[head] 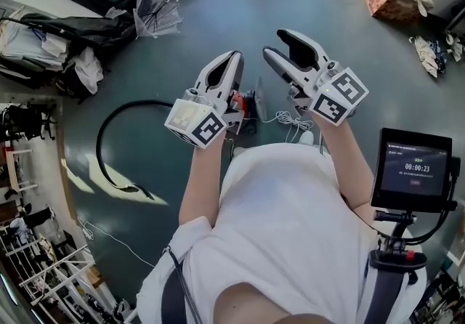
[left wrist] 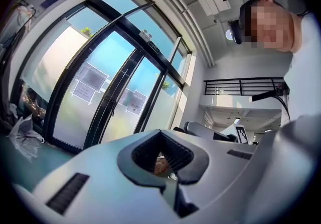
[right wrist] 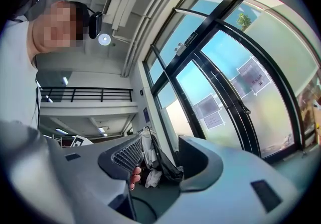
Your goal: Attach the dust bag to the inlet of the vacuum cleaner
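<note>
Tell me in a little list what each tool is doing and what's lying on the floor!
left tool: shut, nothing seen in it
right tool: open, nothing between its jaws
both tools: held up in front of the person, pointing away
floor: black hose, umbrella, white cable
at the right: screen on a stand

The person wore a white short-sleeved T-shirt (head: 283, 228), with a dark strap (head: 174, 301) at seven o'clock. The left pale grey plastic gripper (head: 232, 59) and the right pale grey plastic gripper (head: 273, 43) had black ribbed pads (right wrist: 128, 153) and white cubes with black square markers (head: 195, 123).
</note>
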Tool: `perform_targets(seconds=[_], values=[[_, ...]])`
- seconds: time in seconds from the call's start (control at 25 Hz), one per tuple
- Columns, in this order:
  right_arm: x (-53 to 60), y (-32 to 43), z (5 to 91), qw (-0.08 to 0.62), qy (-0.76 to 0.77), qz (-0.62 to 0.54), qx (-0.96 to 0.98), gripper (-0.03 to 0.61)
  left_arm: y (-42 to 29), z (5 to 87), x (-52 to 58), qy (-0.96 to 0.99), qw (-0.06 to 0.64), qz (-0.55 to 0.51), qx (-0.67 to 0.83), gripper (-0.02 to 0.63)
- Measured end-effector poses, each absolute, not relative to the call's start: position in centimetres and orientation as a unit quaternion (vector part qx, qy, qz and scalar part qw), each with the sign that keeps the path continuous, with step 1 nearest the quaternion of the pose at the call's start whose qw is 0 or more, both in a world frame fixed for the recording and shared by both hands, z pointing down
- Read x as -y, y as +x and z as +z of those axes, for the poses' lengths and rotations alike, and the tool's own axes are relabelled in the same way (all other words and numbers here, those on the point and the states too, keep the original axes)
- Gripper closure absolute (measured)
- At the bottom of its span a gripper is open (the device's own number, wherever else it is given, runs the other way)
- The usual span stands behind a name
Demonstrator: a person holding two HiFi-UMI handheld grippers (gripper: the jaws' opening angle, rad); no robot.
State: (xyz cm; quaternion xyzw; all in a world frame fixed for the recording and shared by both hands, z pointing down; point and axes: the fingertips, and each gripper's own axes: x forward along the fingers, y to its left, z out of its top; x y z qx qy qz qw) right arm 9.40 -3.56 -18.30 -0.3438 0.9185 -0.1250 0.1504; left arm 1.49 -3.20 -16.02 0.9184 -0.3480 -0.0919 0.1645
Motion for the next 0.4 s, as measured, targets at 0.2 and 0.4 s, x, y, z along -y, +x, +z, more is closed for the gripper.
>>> perform_targets(seconds=[0.2,0.4], values=[[3.4,9.8,-18.2,0.151,-0.347,-0.126,-0.917,0.339,1.7,-16.3,3.1,0.919,0.174,-0.11,0.337,0.607],[3.0,9.8,-18.2,0.154,-0.342,-0.12,-0.919,0.339,1.8,-17.2,2.4,0.926,0.17,-0.141,0.306,0.606]])
